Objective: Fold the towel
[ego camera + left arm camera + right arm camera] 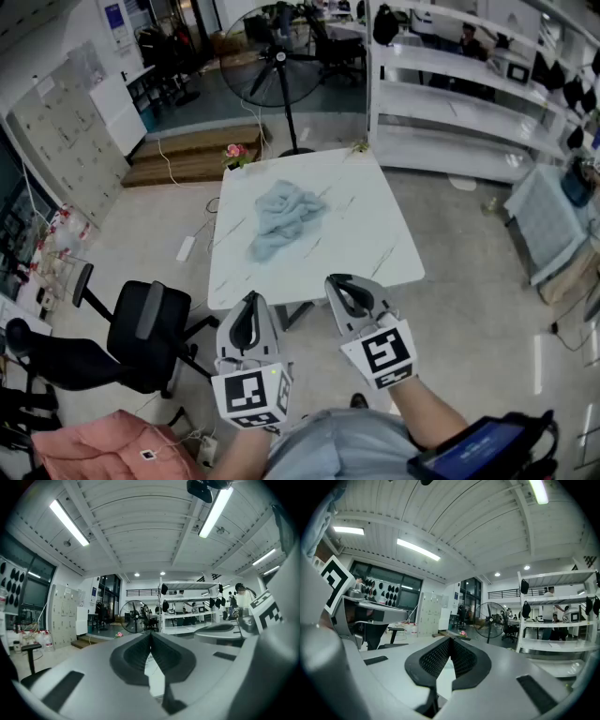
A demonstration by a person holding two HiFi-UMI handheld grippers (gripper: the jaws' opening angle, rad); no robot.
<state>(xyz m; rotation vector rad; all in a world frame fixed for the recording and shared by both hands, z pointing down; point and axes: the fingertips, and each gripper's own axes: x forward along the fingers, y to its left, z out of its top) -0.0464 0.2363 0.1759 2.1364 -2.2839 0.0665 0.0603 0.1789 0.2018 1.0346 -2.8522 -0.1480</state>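
Observation:
A light blue towel [282, 217] lies crumpled in a heap near the middle of the white marble-look table [375, 253]. Both grippers hang level in front of the table's near edge, well short of the towel. My left gripper [249, 302] is shut with nothing between its jaws. My right gripper [341, 284] is shut and empty too. In the left gripper view [150, 637] and the right gripper view [450, 641] the dark pads meet at the tips. The towel shows in neither gripper view.
A black office chair [141, 333] stands left of the table, with a pink cloth [103, 448] on the floor near it. A standing fan [277, 58] is behind the table, white shelving [450, 103] at the right, and a small pink flower [234, 153] by the table's far left corner.

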